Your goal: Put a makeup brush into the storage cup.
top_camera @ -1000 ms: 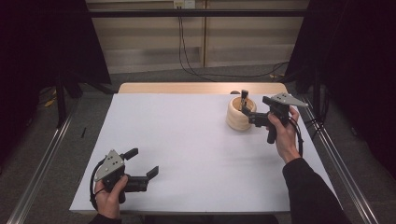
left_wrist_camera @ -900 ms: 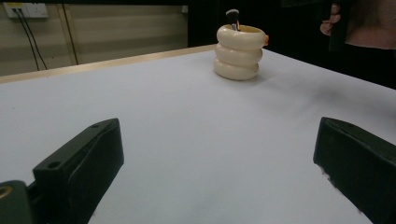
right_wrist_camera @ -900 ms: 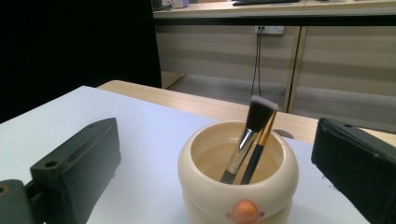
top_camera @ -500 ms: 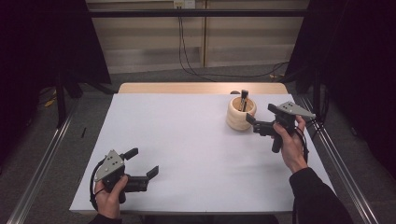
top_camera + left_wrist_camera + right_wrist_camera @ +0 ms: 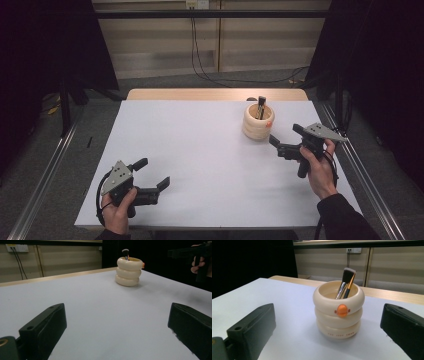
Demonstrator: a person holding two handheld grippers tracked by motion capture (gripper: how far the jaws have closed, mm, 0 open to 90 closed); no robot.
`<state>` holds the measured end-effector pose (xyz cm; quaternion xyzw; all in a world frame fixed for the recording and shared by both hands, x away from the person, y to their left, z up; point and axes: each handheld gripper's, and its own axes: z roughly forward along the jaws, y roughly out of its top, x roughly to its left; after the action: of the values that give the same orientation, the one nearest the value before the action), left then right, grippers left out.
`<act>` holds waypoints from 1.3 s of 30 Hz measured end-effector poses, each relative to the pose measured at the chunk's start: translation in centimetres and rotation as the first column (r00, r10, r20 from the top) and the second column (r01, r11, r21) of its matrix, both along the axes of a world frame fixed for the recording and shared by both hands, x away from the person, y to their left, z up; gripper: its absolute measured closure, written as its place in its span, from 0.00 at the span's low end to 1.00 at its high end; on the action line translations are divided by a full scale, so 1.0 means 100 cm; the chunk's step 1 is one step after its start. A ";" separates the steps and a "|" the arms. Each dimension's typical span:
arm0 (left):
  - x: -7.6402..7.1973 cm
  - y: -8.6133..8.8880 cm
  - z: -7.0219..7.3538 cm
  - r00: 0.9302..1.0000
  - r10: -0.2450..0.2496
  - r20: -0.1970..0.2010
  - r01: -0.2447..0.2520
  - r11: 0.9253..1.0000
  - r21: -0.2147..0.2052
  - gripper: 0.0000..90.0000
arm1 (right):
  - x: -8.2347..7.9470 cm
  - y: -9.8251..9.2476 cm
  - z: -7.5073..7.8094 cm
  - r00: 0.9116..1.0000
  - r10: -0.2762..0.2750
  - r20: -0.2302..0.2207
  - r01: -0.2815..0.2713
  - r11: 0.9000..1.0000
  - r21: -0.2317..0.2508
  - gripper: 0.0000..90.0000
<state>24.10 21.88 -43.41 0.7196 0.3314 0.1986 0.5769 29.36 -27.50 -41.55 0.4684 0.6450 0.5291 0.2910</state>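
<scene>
Nearest to me, at the near left of the white table (image 5: 200, 165), my left gripper (image 5: 150, 175) sits low over the surface with its jaws spread wide and nothing between them. In the left gripper view I see only bare tabletop between the two black jaws, and the way to the far side is unobstructed.

Farther in on the right, my right gripper (image 5: 284, 140) is held above the table, pointed toward the holder, jaws also wide apart and empty. My right hand (image 5: 317, 167) wraps its handle; the sleeve is cut off by the frame's bottom edge.

Just beyond that gripper, near but not touching, stands the cream holder (image 5: 338, 311), at the far right of the table. It is upright, built like three stacked rounded rings, with a small orange button-like knob on the top ring facing the right gripper. Small lettering runs along the bottom ring; I cannot read it. Inside lean two makeup brushes (image 5: 345, 282), one with a silver ferrule and a pale-tipped head, one gold-handled; their lower ends are hidden by the holder's wall.

Behind the table a wooden strip (image 5: 200, 94) edges the far side, then cables (image 5: 200, 55) down a pale wall.
</scene>
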 end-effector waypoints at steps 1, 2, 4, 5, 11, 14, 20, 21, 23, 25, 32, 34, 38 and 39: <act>0.000 0.000 0.000 1.000 0.001 0.000 -0.001 1.000 -0.002 0.02 | -0.002 0.000 0.000 1.000 0.006 -0.002 -0.006 1.000 -0.005 0.00; 0.000 0.000 0.000 1.000 -0.002 -0.003 0.002 1.000 -0.007 0.02 | -0.005 0.000 -0.001 1.000 0.007 -0.003 -0.007 1.000 -0.003 0.00; 0.000 0.000 0.000 1.000 0.001 -0.004 -0.002 1.000 -0.010 0.02 | -0.010 0.000 -0.002 1.000 0.012 -0.004 -0.012 1.000 -0.010 0.00; 0.000 0.000 0.000 1.000 -0.002 -0.001 0.002 1.000 -0.006 0.02 | -0.013 0.000 -0.001 1.000 0.012 0.001 -0.012 1.000 -0.011 0.00; -0.001 -0.001 0.000 1.000 -0.004 -0.002 0.004 1.000 0.001 0.02 | -0.029 -0.005 -0.003 1.000 0.013 0.002 -0.013 1.000 -0.024 0.00; -0.001 0.000 0.000 1.000 0.005 -0.001 -0.005 1.000 -0.014 0.02 | -0.036 -0.009 -0.005 1.000 0.002 -0.002 -0.002 1.000 -0.009 0.00; -0.002 -0.001 0.000 1.000 0.009 -0.004 -0.009 1.000 -0.015 0.02 | -0.051 -0.012 -0.012 1.000 0.000 -0.008 0.000 1.000 -0.008 0.00; -0.002 -0.001 0.000 1.000 0.010 -0.005 -0.010 1.000 -0.017 0.02 | -0.053 -0.013 -0.013 1.000 0.005 -0.009 -0.005 1.000 -0.009 0.01; -0.002 -0.001 0.000 1.000 0.012 -0.002 -0.012 1.000 -0.021 0.02 | -0.057 -0.013 -0.015 1.000 -0.002 -0.006 0.002 1.000 0.001 0.01; -0.003 -0.001 0.000 1.000 0.014 -0.006 -0.015 1.000 -0.026 0.02 | -0.060 -0.014 -0.016 1.000 0.000 -0.013 0.000 1.000 -0.008 0.01; -0.007 0.001 0.001 1.000 0.012 0.000 -0.012 1.000 -0.023 0.02 | -0.074 -0.017 -0.023 0.999 -0.018 -0.040 0.017 1.000 -0.020 0.02; -0.007 0.002 0.001 1.000 0.009 0.000 -0.009 1.000 -0.025 0.02 | -0.079 -0.018 -0.024 0.999 -0.027 -0.045 0.026 1.000 -0.014 0.02; -0.008 0.003 0.001 1.000 0.018 0.003 -0.018 1.000 -0.013 0.02 | -0.088 -0.021 -0.022 0.998 -0.052 -0.028 0.052 0.999 -0.008 0.04; -0.009 0.003 0.001 1.000 0.015 0.006 -0.015 1.000 -0.021 0.02 | -0.090 -0.022 -0.022 0.998 -0.058 -0.023 0.058 0.998 -0.006 0.04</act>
<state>23.23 22.22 -43.28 0.7104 0.3370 0.2019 0.5840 20.39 -29.72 -43.73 0.4923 0.6358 0.5132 0.3000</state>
